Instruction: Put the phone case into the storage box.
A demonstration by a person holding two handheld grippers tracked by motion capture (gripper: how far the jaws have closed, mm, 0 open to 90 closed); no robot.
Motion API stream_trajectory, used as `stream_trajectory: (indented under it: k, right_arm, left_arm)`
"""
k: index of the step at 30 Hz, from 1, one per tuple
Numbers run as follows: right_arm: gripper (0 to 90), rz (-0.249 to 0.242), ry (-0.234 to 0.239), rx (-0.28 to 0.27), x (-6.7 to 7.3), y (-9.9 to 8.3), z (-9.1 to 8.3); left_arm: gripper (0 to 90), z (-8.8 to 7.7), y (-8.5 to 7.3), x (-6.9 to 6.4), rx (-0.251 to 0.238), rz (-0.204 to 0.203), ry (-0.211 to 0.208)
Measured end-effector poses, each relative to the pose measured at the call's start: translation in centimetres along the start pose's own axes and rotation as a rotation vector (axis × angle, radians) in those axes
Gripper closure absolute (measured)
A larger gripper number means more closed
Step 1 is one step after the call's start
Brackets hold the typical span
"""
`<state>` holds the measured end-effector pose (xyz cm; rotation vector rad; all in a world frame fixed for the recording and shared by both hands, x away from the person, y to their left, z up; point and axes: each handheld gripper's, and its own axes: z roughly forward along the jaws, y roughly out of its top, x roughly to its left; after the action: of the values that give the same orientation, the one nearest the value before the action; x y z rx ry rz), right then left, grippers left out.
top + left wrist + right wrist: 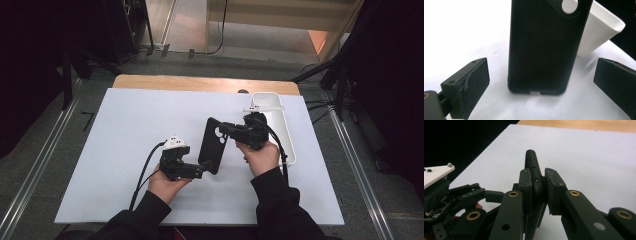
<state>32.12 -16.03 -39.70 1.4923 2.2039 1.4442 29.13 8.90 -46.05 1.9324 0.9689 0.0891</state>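
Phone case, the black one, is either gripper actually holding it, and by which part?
The right gripper is shut on the phone case's long side edge, near the camera cutout end. The left gripper's jaws stand open either side of its bottom end, not touching.

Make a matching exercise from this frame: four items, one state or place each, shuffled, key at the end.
Items
1. left gripper
2. right gripper
3. phone case
4. white bin

States or places
A. clamped along one edge, held above the sheet
B. jaws wide apart, nothing pressed between them
C. stands at the right edge of the white sheet
D. jaws shut on the case's edge

Pairs: 1-B, 2-D, 3-A, 4-C
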Motion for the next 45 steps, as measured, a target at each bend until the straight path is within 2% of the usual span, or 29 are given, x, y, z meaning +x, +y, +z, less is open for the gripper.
stream_trajectory:
  k: [3, 4, 5, 10, 14, 16, 17, 19, 20, 23, 25, 28, 29, 31, 34, 38, 41, 43, 45]
  right_arm:
    - [74.7, -0.056, -0.037, -0.031, 0.1, -0.2, -0.2]
    - [74.7, -0.100, -0.062, -0.049, 0.1, -0.3, -0.3]
    - [74.7, -0.100, -0.062, -0.049, 0.1, -0.3, -0.3]
    - [74.7, -0.169, -0.064, -0.084, 0.0, -0.4, -0.8]
    - [74.7, -0.191, -0.032, -0.089, -0.2, -0.5, -1.1]
    - [74.8, -0.197, 0.018, -0.079, -0.3, -0.4, -1.3]
    - [74.8, -0.197, 0.018, -0.079, -0.3, -0.4, -1.3]
    - [74.8, -0.207, 0.056, -0.059, -0.5, -0.3, -1.5]
    - [74.7, -0.212, 0.063, -0.055, -0.6, -0.3, -1.5]
    - [74.7, -0.221, 0.081, -0.047, -0.7, -0.2, -1.7]
    - [74.8, -0.233, 0.098, -0.042, -0.7, -0.2, -1.8]
    - [74.7, -0.267, 0.133, -0.030, -0.8, -0.1, -2.0]
    - [74.7, -0.267, 0.133, -0.030, -0.8, -0.1, -2.0]
    - [74.7, -0.278, 0.147, -0.027, -0.8, -0.1, -2.1]
    - [74.7, -0.287, 0.162, -0.020, -0.9, 0.0, -2.3]
    - [74.7, -0.300, 0.184, -0.012, -0.9, 0.0, -2.5]
    - [74.8, -0.321, 0.200, -0.005, -0.8, 0.1, -2.7]
    - [74.7, -0.328, 0.213, -0.002, -0.7, 0.1, -2.9]
    - [74.7, -0.328, 0.216, -0.001, -0.7, 0.1, -2.9]
  left_arm:
    - [0.0, 0.0, 0.2, 0.2, 0.020, 0.001, -0.002]
    - [0.0, -0.1, 0.2, 0.2, 0.025, -0.001, -0.002]
    - [0.0, -0.1, 0.3, 0.3, 0.032, -0.003, -0.005]
    - [0.8, -0.3, 0.7, 0.7, 0.072, 0.002, -0.025]
    - [0.8, -0.7, 1.1, 0.8, 0.077, 0.002, -0.040]
    - [0.9, -1.1, 1.4, 1.1, 0.087, 0.000, -0.050]
    - [0.9, -1.2, 1.5, 1.2, 0.091, -0.004, -0.050]
    - [1.0, -1.6, 2.0, 1.6, 0.123, -0.005, -0.073]
    - [2.2, -1.6, 2.0, 1.6, 0.123, -0.005, -0.073]
    - [5.7, -2.1, 2.5, 1.7, 0.140, 0.005, -0.108]
    - [5.7, -2.3, 2.7, 1.8, 0.164, 0.012, -0.119]
    - [7.9, -2.6, 2.9, 2.0, 0.199, 0.045, -0.123]
    - [7.9, -2.6, 2.9, 2.1, 0.202, 0.051, -0.123]
    - [14.1, -2.8, 3.0, 2.1, 0.215, 0.066, -0.115]
    - [15.0, -3.1, 3.1, 2.1, 0.223, 0.105, -0.149]
    - [18.0, -3.5, 3.4, 2.1, 0.243, 0.130, -0.156]
    - [18.1, -3.8, 3.6, 2.3, 0.241, 0.131, -0.175]
    - [18.1, -4.1, 3.8, 2.5, 0.230, 0.112, -0.216]
    - [18.0, -4.3, 3.9, 2.5, 0.228, 0.115, -0.228]
